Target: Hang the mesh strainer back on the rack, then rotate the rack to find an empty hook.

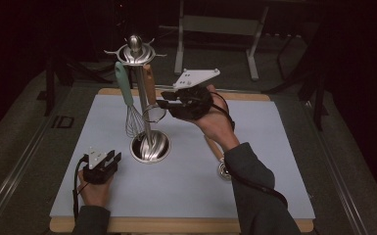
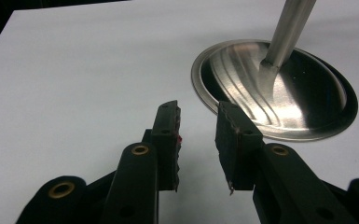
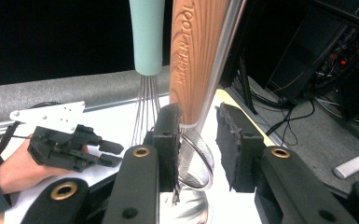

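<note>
— Fingers (image 3: 168, 135) on my right gripper (image 3: 198, 112) are sitting closest to the lens. They are standing spread, and the wooden-handled utensil (image 3: 196, 56) is hanging between them, just beyond the tips. One finger is looking very near its wire ring (image 3: 198, 161); I cannot tell whether it is touching.

— So is that utensil hanging on the stand?

— I am judging that it is. From the high view it is dangling off the top ring of the steel utensil stand (image 1: 138, 73), right beside the mint-handled whisk (image 1: 129, 105), which is also hanging free. Nothing is being pinched at the moment.

— And your left side?

— My left gripper (image 2: 198, 109) is resting low on the bench (image 1: 186, 191), fingers parted with nothing between them, pointing at the stand's round base (image 2: 279, 93) and sitting near it without touching.

— What is left, then?

— A second wooden-handled utensil (image 1: 214, 148) is lying flat on the bench, partly hidden under my right forearm, well apart from the stand. The hooks (image 1: 111, 51) at the stand's top are looking free on the outer sides. So I am reckoning two pieces hung and one waiting: I am thinking of pulling the right gripper clear without swinging the hanging handle, then going down for the one on the bench.
</note>
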